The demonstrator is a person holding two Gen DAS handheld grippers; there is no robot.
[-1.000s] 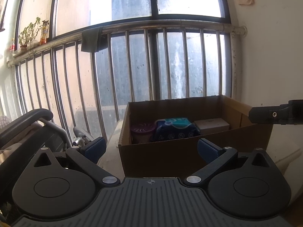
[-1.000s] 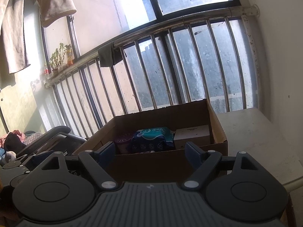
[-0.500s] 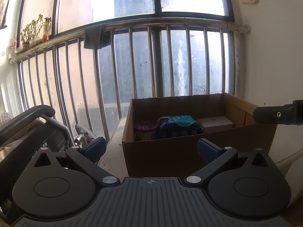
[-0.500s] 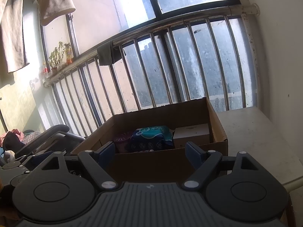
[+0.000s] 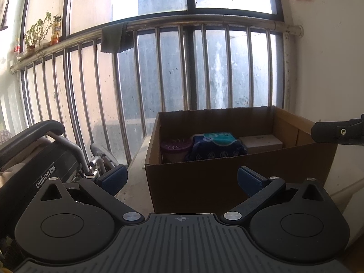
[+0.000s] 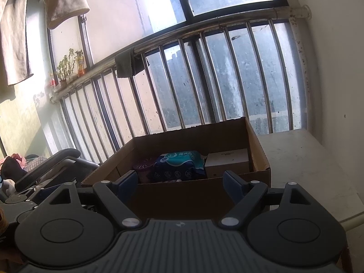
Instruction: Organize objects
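1. Nearest, along the bottom of each frame, both grippers are empty: the left gripper (image 5: pixel 182 178) has its jaws spread wide with nothing between the blue pads, and the right gripper (image 6: pixel 180 182) is spread the same way

2. Just beyond the fingers sits the cardboard box (image 5: pixel 227 182), filling the lower centre of both views, its near wall facing the grippers and its top open

3. Inside, along the far side of the box, three things lie in a row: a purple-lidded round container (image 5: pixel 175 146) at the left, a blue and teal soft pack (image 5: pixel 218 145) in the middle touching it, and a pale carton (image 5: pixel 261 142) at the right, just beside the pack

4. In the right wrist view the same row sits at centre frame: the container (image 6: pixel 145 166), the pack (image 6: pixel 179 165), the carton (image 6: pixel 227 161)

5. The box rests on a pale tabletop (image 6: pixel 307 159), bare at the right of that frame

6. I'd judge the step is a reach into the box, or the sorting is near done; which, I cannot tell

7. To do it well, come in over the near wall from above and not through it, and take the firm carton across its short sides; the soft pack will squash, so grip it mid-body

8. At the left a folded wheelchair (image 5: pixel 45 159) stands close, worth keeping clear of

9. Farthest, a steel railing (image 5: pixel 193 22) with a cloth (image 5: pixel 115 37) draped on it crosses the upper frame
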